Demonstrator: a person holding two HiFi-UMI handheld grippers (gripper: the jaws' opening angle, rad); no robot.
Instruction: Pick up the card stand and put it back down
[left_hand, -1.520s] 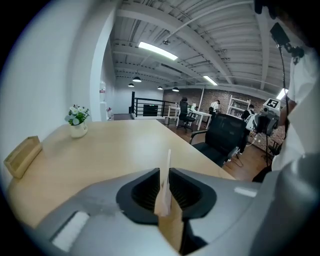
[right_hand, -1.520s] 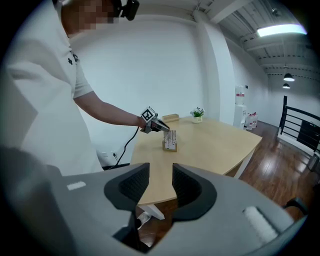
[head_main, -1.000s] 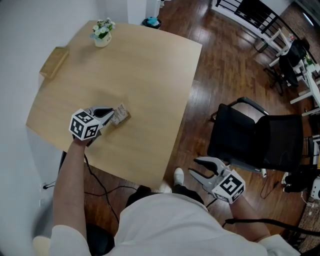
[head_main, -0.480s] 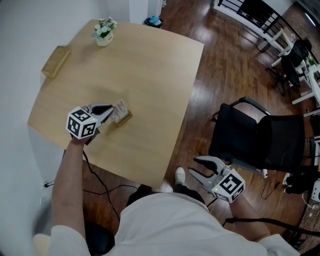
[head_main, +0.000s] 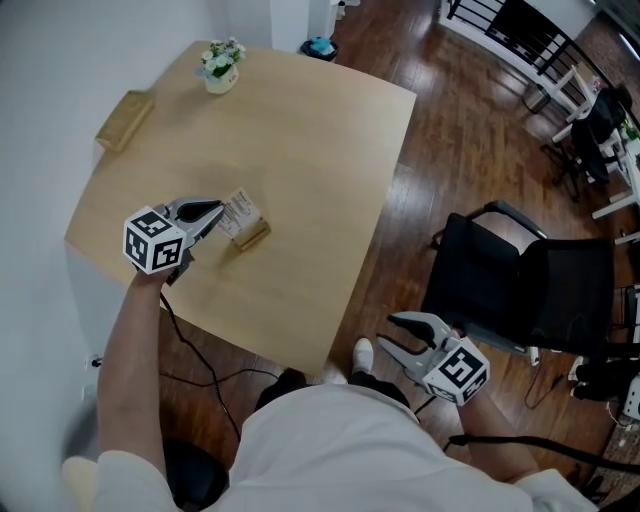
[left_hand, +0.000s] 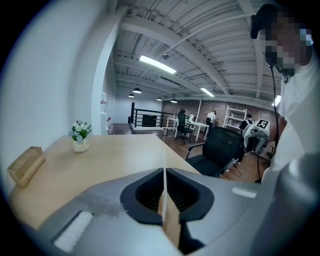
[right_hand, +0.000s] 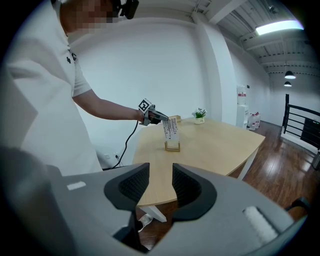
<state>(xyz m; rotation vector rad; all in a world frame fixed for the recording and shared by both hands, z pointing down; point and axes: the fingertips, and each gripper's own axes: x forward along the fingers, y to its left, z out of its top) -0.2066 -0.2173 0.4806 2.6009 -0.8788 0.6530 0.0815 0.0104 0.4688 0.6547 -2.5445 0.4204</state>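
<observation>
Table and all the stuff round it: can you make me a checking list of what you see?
Surface: pale wooden table, with nothing spilled on it.
Job's things: card stand, near the table's front edge, with its white card in a wooden base. Whether the base touches the table can't be told.
Clutter: small flower pot at the far end and a wooden block at the left edge, both well away from the stand.
Grippers: left tool is closed on the stand's card. Right tool is open and empty, held off the table above the floor.
Cables: black cable hangs from the left tool.
Surroundings: black chair on a dark wood floor.
</observation>
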